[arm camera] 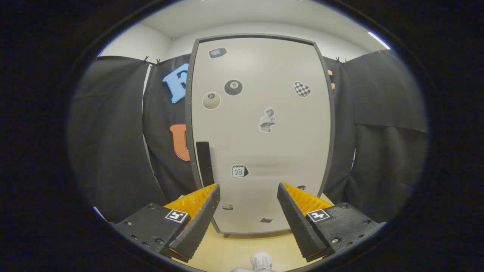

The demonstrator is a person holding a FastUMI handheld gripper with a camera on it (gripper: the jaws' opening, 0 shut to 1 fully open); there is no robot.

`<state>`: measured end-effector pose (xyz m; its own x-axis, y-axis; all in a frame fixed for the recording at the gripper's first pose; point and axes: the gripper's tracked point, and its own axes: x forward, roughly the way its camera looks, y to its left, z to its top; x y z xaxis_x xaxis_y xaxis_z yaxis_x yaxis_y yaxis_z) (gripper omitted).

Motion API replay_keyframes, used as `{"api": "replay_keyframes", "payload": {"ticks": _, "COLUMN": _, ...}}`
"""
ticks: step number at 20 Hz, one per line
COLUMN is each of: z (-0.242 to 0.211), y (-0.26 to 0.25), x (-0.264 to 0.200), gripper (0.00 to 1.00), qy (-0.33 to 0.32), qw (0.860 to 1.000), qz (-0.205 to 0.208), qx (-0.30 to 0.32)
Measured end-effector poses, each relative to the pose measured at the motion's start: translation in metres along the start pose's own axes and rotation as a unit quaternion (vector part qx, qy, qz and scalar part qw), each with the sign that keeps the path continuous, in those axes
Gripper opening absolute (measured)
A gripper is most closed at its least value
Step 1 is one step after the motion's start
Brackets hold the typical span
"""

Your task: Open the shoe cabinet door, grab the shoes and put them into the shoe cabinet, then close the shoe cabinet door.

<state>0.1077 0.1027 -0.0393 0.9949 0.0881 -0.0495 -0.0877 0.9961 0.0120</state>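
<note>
The shoe cabinet (261,113) stands upright just ahead, its pale door (287,151) shut and dotted with stickers. A dark vertical handle (204,163) runs along the door's left side, just above my left finger (196,219). My gripper (247,189) is open, its fingers spread wide before the lower part of the door, with nothing between them. A white shoe (261,261) peeks in on the wooden surface (227,251) below and between the fingers; most of it is hidden.
Black cloth walls (113,151) hang close on both sides of the cabinet. A white room wall and ceiling (242,19) show above. The cabinet rests on the light wooden surface.
</note>
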Motion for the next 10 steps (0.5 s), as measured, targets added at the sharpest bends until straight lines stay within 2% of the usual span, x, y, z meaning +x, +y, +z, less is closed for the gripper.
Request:
{"api": "replay_keyframes", "payload": {"ticks": 4, "z": -0.005, "y": 0.038, "x": 0.038, "gripper": 0.99, "qy": 0.001, "qw": 1.000, "qz": 0.028, "qx": -0.003}}
{"api": "replay_keyframes", "payload": {"ticks": 10, "z": -0.004, "y": 0.074, "x": 0.089, "gripper": 0.97, "qy": -0.001, "qw": 0.999, "qz": 0.043, "qx": -0.022}}
